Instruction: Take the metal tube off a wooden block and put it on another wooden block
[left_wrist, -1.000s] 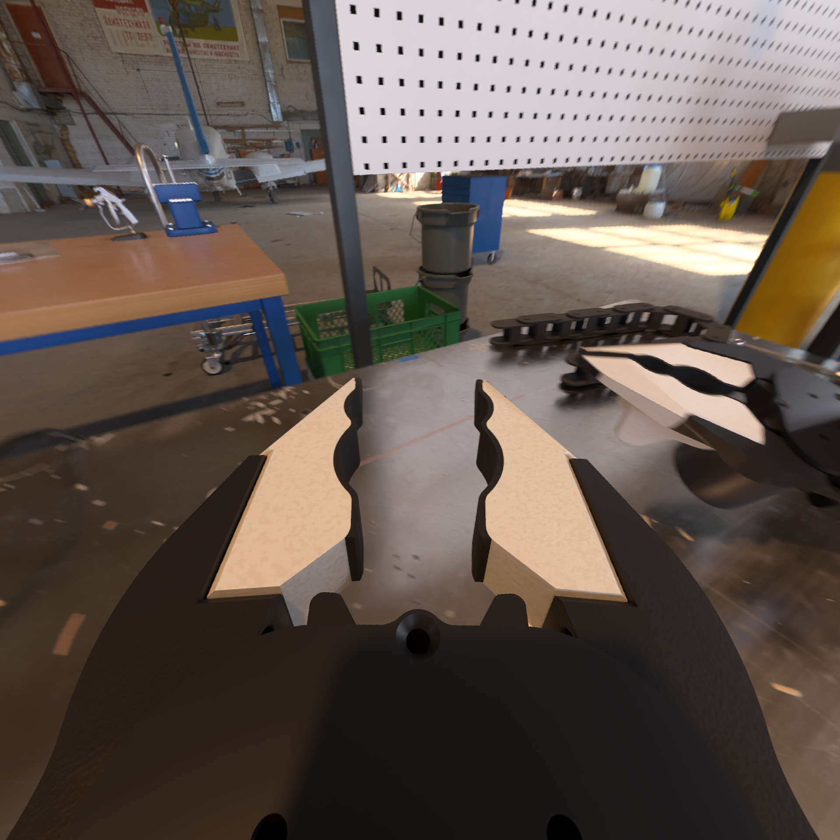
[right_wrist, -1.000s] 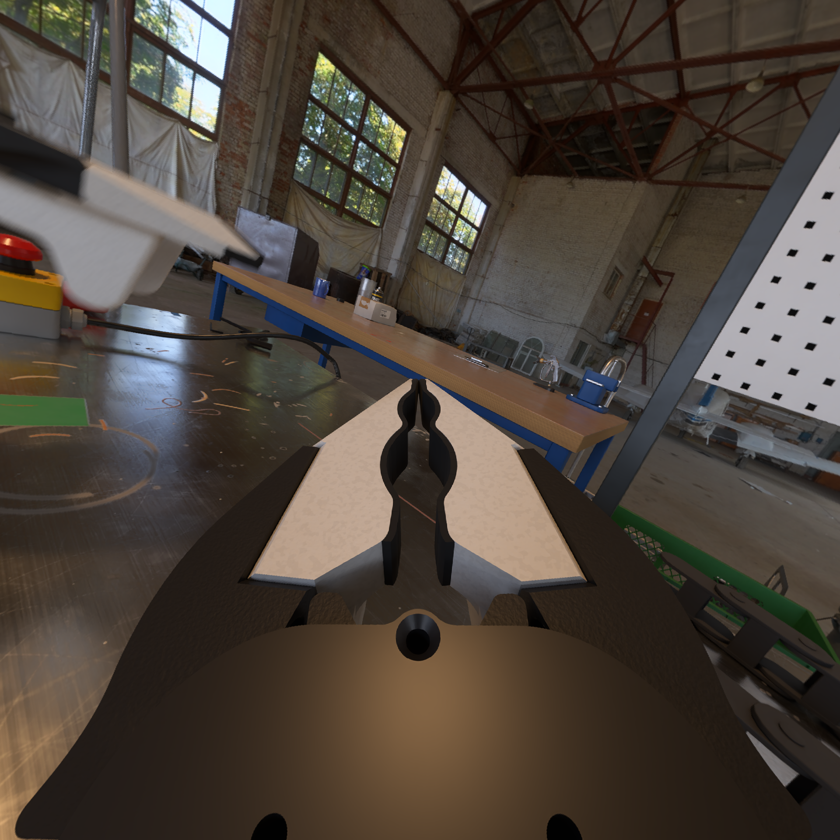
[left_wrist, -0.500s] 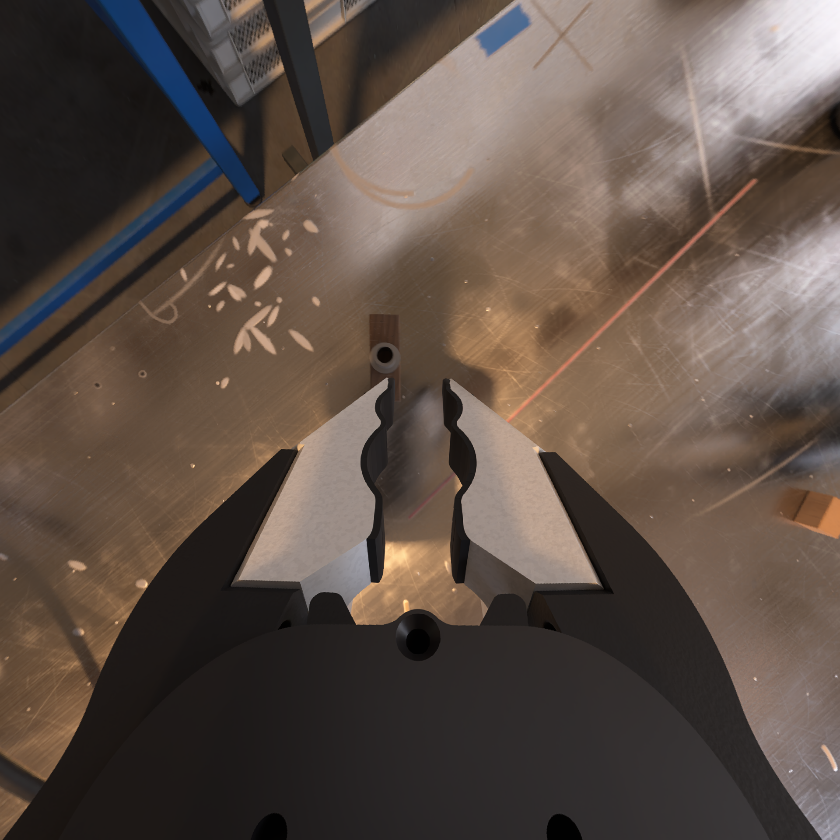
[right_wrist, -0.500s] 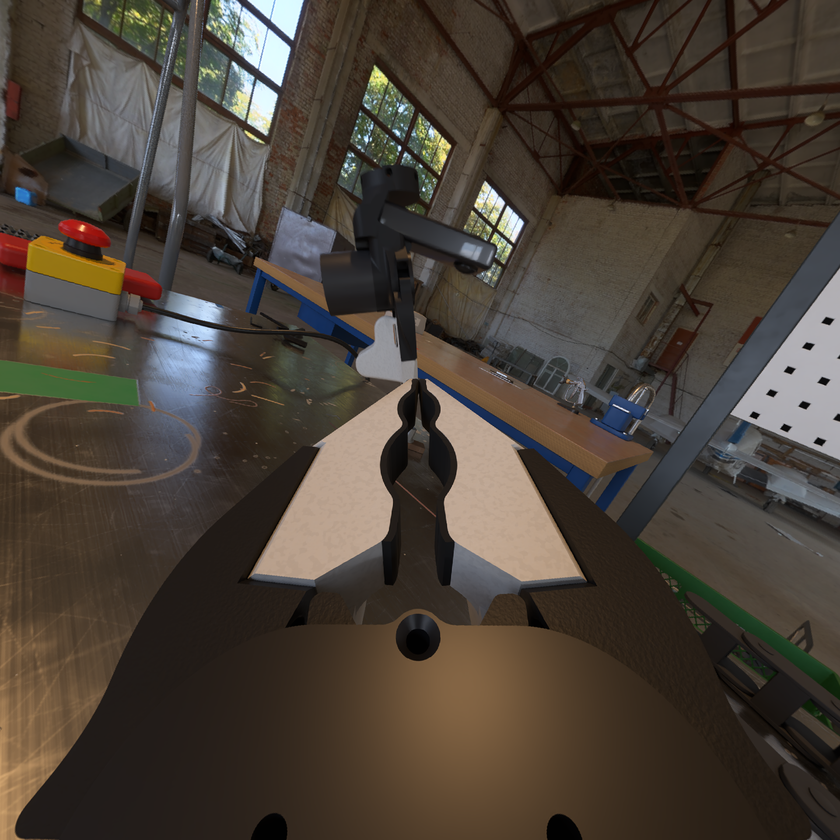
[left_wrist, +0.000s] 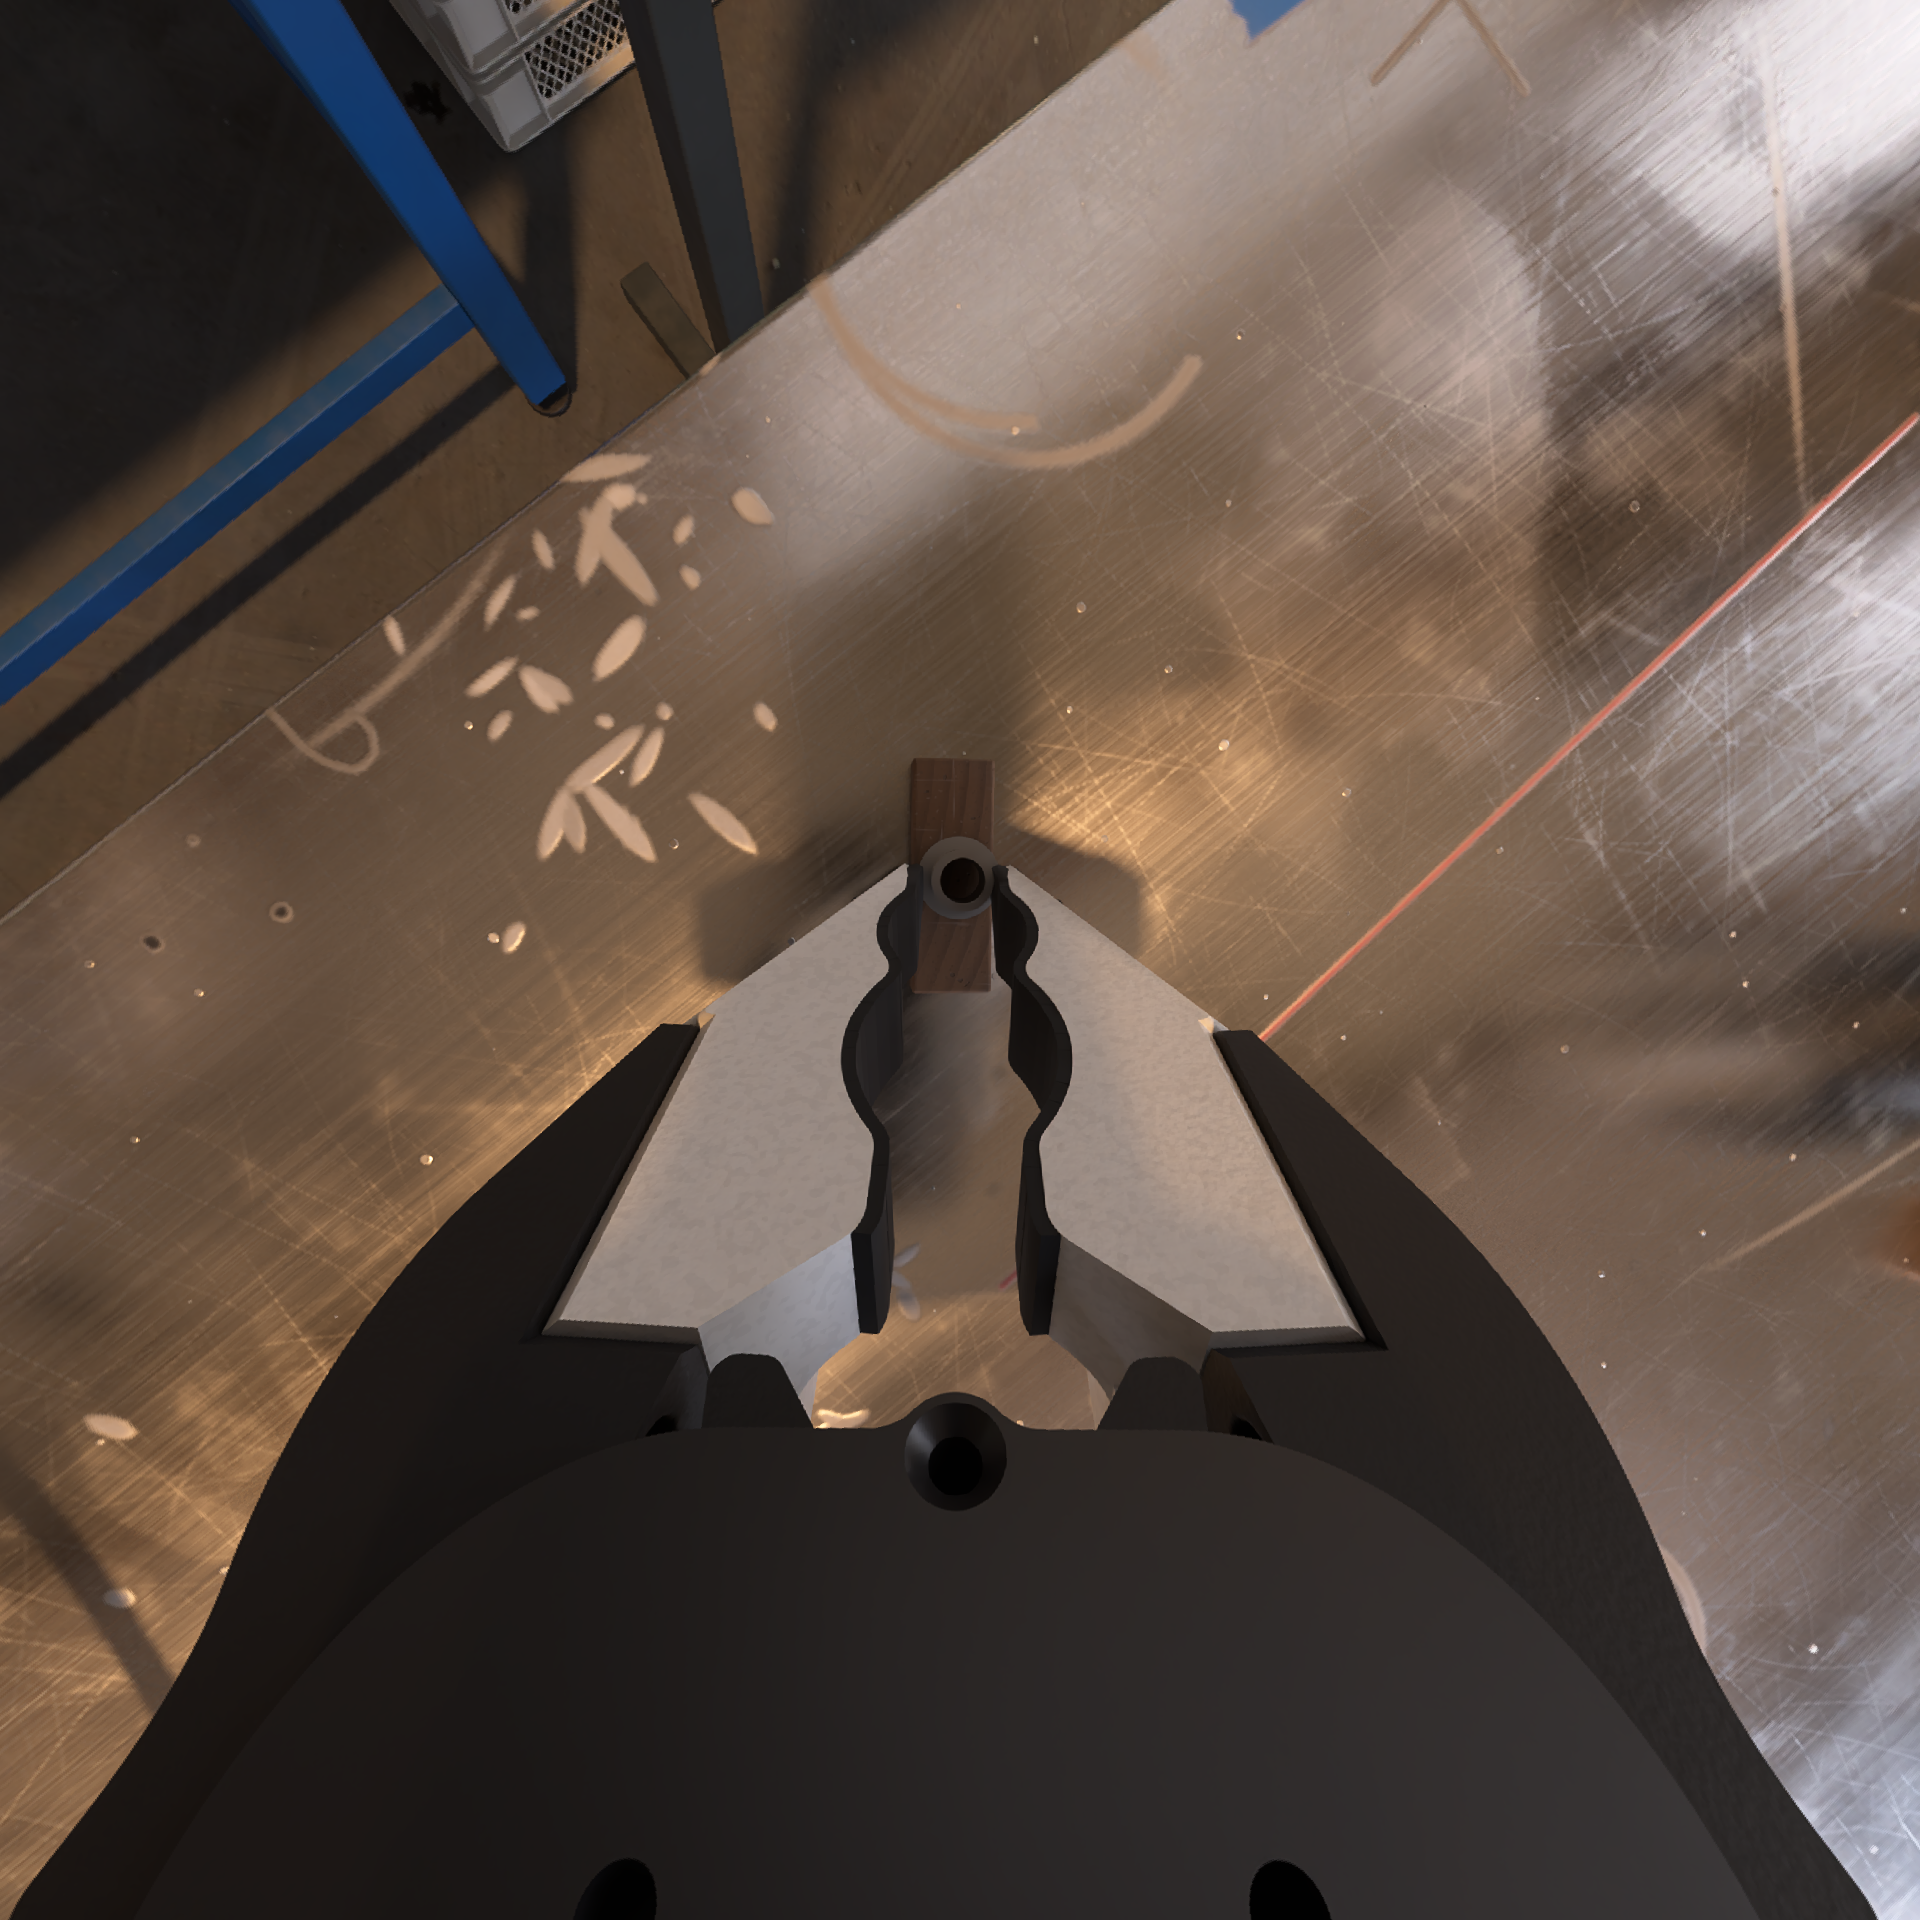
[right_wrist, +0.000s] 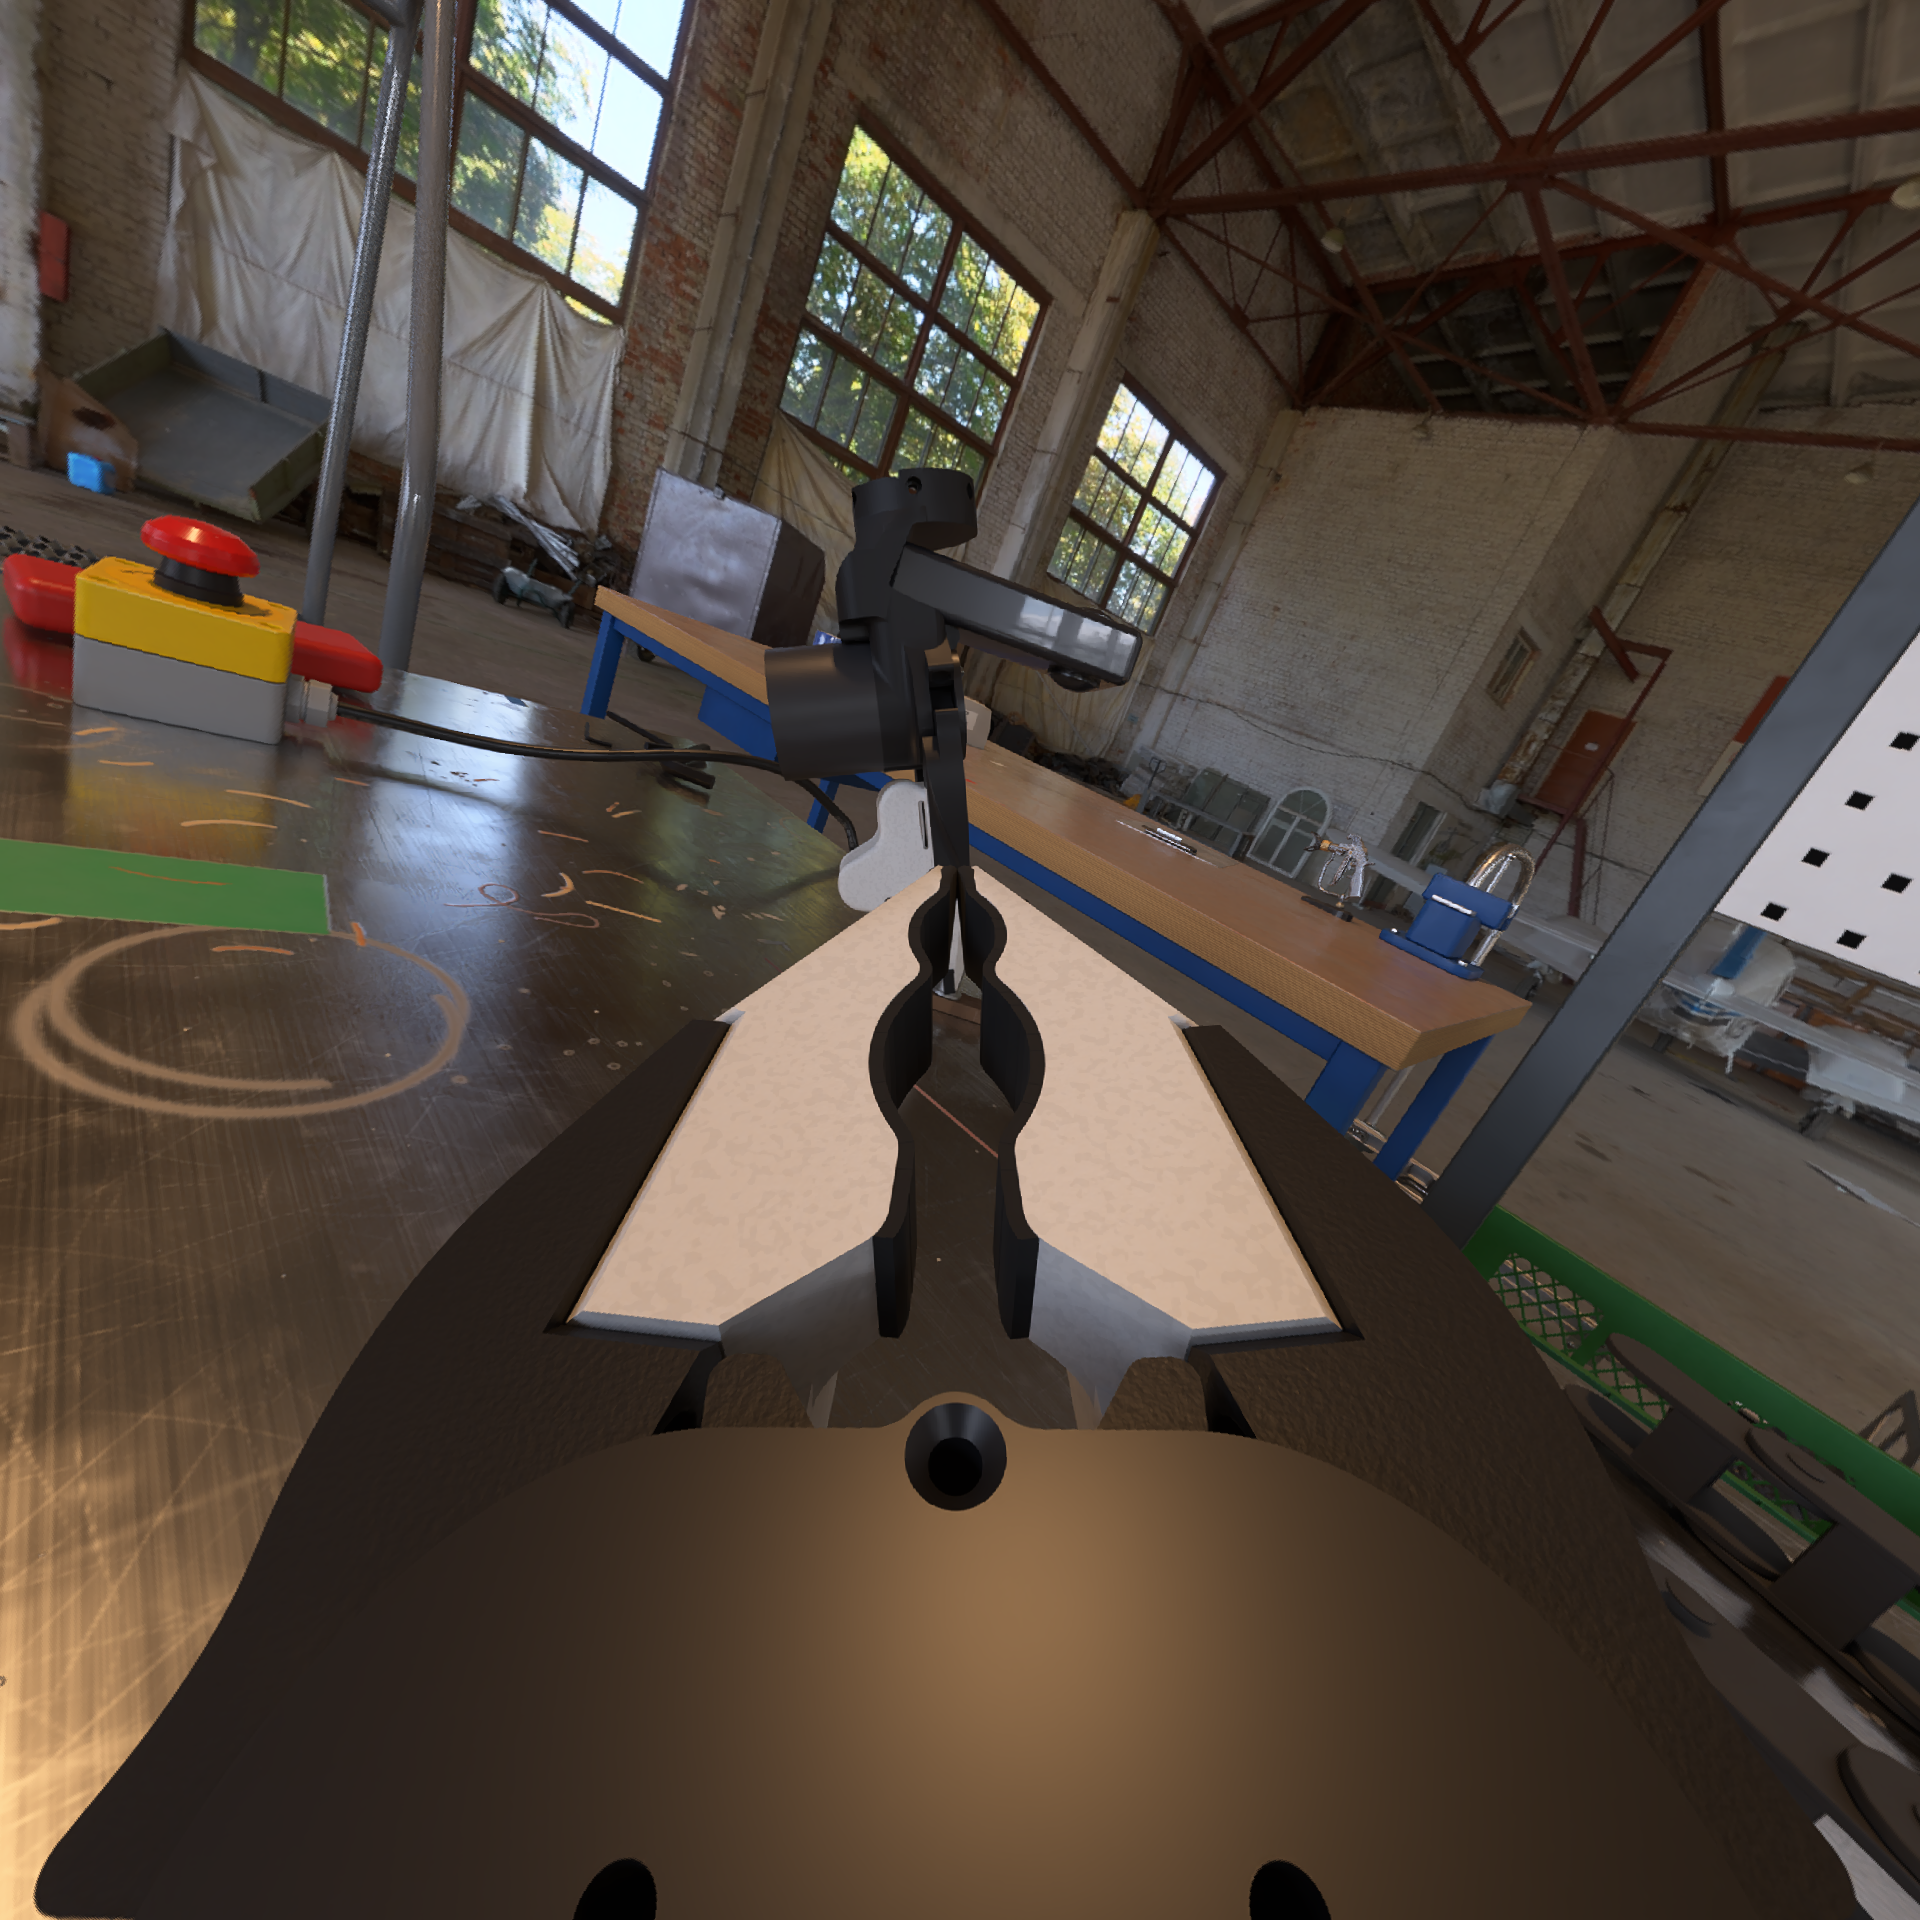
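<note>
In the left wrist view a short metal tube stands upright on a small dark wooden block on the scratched metal table. My left gripper points straight down, and its fingertips press against both sides of the tube. A light brown piece barely shows at the right border. My right gripper is shut and empty, low over the table. The right wrist view shows the left gripper ahead, pointing down; my own fingers hide the tube there.
The table edge runs diagonally at the upper left, with a dark post and blue bench legs beyond. A yellow emergency-stop box with its cable, a green tape patch and a black cable chain lie on the table.
My left gripper tipped from level to straight down, dropped over the tube and closed its fingers on it. My right gripper stayed shut and turned slightly.
</note>
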